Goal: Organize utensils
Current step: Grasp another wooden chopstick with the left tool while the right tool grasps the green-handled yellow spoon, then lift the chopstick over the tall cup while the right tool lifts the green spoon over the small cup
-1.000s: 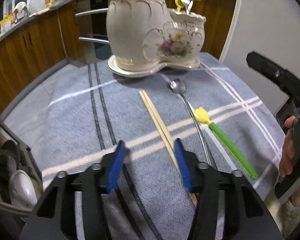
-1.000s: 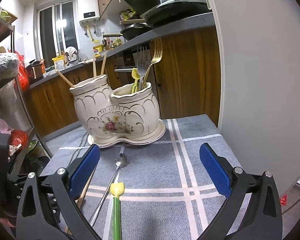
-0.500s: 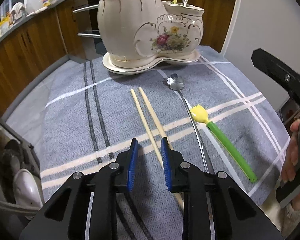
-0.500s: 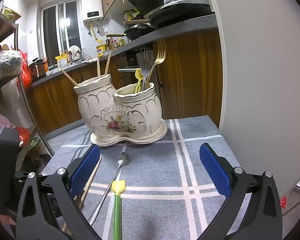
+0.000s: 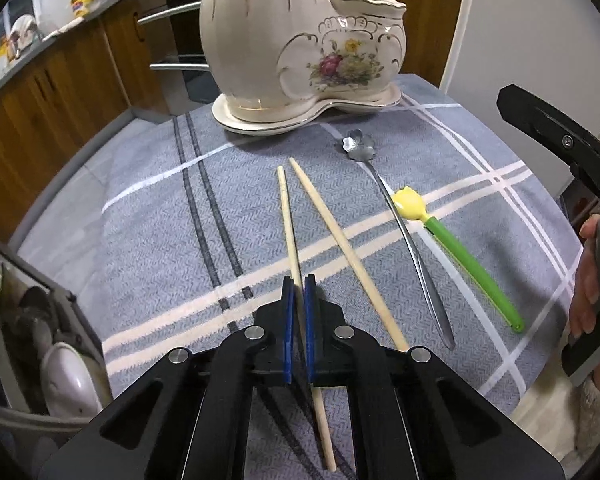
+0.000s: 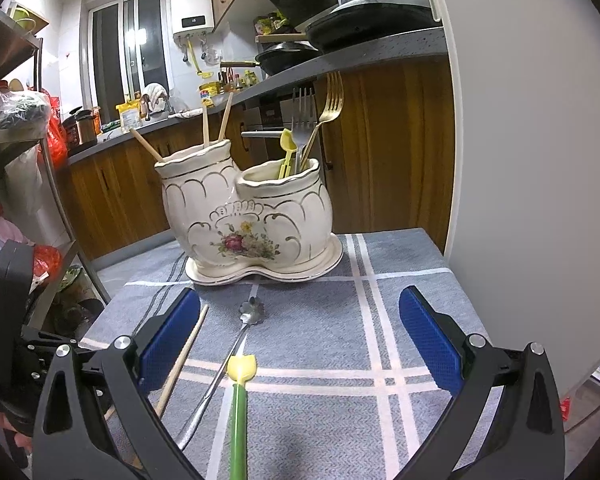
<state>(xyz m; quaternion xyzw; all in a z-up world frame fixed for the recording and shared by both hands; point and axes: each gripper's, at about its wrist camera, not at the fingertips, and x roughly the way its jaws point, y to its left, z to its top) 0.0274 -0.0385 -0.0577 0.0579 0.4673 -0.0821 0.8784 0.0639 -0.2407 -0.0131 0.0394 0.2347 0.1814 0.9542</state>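
My left gripper [image 5: 297, 294] is shut on one wooden chopstick [image 5: 287, 216] that lies on the grey checked cloth [image 5: 148, 208]. A second chopstick [image 5: 340, 240] lies just right of it. Further right lie a metal spoon with a flower-shaped end [image 5: 400, 224] and a green utensil with a yellow tulip tip [image 5: 460, 256]. A cream two-part ceramic holder [image 5: 300, 40] stands at the back. In the right wrist view it [image 6: 244, 216] holds chopsticks on the left, forks and a yellow spoon on the right. My right gripper [image 6: 296, 340] is open and empty above the green utensil [image 6: 239, 412].
A white wall or appliance side [image 6: 532, 160] stands close at the table's right edge. Wooden cabinets [image 5: 40, 92] run behind and to the left. A rack with dishes [image 5: 56, 352] sits low at the left table edge. The right gripper's body [image 5: 572, 168] hangs at the right.
My left gripper moved forward and left and its jaws closed from wide open onto one chopstick, which now lies apart from the other. The right gripper stayed open and barely moved.
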